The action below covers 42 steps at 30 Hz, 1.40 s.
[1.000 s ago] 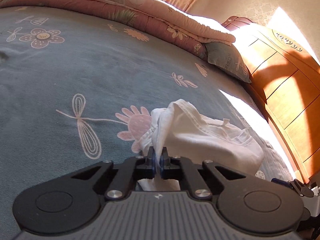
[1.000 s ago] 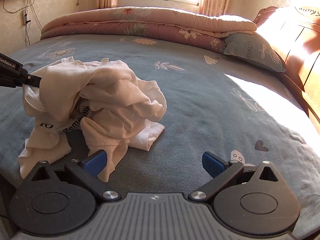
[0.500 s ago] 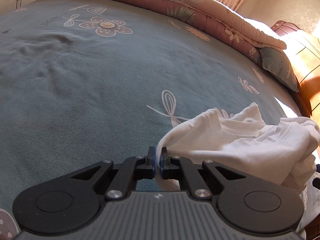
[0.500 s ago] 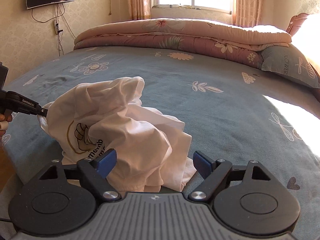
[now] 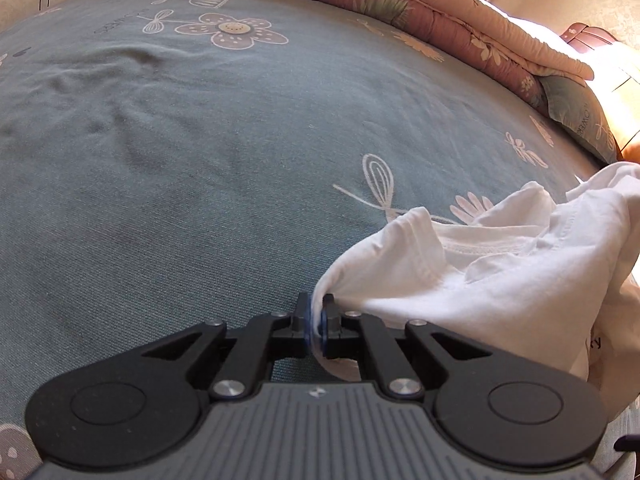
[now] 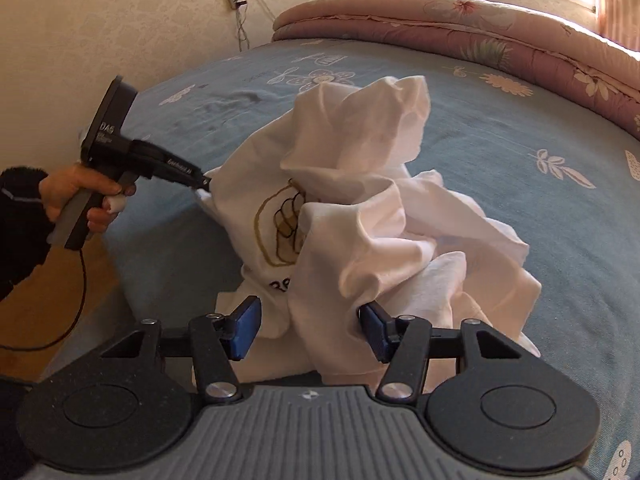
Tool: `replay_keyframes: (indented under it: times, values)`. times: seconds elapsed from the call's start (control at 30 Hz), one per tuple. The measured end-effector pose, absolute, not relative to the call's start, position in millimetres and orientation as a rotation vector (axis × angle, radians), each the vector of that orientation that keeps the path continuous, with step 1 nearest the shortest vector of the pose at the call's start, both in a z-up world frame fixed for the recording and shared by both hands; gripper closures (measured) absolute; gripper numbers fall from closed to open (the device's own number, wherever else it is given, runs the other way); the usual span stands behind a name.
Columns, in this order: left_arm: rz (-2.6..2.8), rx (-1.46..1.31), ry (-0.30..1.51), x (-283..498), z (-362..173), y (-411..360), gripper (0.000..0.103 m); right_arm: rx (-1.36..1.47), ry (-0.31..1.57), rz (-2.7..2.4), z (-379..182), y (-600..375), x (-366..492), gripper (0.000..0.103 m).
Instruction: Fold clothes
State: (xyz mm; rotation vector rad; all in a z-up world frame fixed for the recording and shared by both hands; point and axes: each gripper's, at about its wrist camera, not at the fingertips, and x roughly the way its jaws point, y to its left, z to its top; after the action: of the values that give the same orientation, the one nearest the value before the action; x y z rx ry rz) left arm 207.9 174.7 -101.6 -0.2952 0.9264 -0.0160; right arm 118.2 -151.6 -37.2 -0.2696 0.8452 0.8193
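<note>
White cotton, soft and light: the T-shirt (image 6: 360, 208) sits crumpled in a heap on the blue bedspread (image 6: 520, 152), near the bed's edge. Our left gripper (image 5: 316, 316), its jaws pinched tight, holds a fold of the shirt's edge at about nine o'clock of the heap in the right wrist view. Our right gripper (image 6: 310, 328) has just been closing its jaws; they stand about half open with a hanging fold at six o'clock between them, not yet pressed. We judge the cloth limp and easily bunched, so we would take hems or shoulder seams.
</note>
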Motion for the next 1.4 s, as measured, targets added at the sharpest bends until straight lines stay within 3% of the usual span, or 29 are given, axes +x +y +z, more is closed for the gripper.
replay_keyframes:
  times: [0.1,0.3,0.53,0.83,0.9,0.93,0.97,1.4]
  values:
    - [-0.018,-0.279,0.926,208.4,-101.1,172.2,0.100,-0.385,0.885,0.856,-48.5,-143.8,93.0,0.041]
    - [-0.026,-0.279,0.923,207.0,-104.0,172.9,0.099,-0.272,0.835,0.777,-17.0,-175.7,100.0,0.041]
    - [-0.036,-0.274,0.921,206.4,-106.2,173.8,0.099,-0.253,0.698,0.721,19.0,-175.1,154.3,0.044]
    - [-0.051,-0.259,0.927,207.5,-106.6,173.8,0.099,-0.295,0.663,0.840,-2.6,-126.9,223.4,0.045]
    - [-0.052,-0.252,0.928,207.7,-106.4,173.1,0.099,-0.309,0.691,0.831,-7.7,-119.4,226.9,0.053]
    - [-0.053,-0.246,0.926,207.6,-105.8,172.5,0.099,-0.326,0.693,0.806,-9.4,-118.3,226.5,0.080]
    - [-0.052,-0.237,0.921,207.4,-104.9,171.6,0.099,-0.345,0.691,0.776,-10.9,-117.9,225.6,0.086]
    - [-0.100,-0.065,0.710,255.2,-31.3,135.0,0.100,-0.361,0.645,0.409,26.2,-207.0,246.1,0.088]
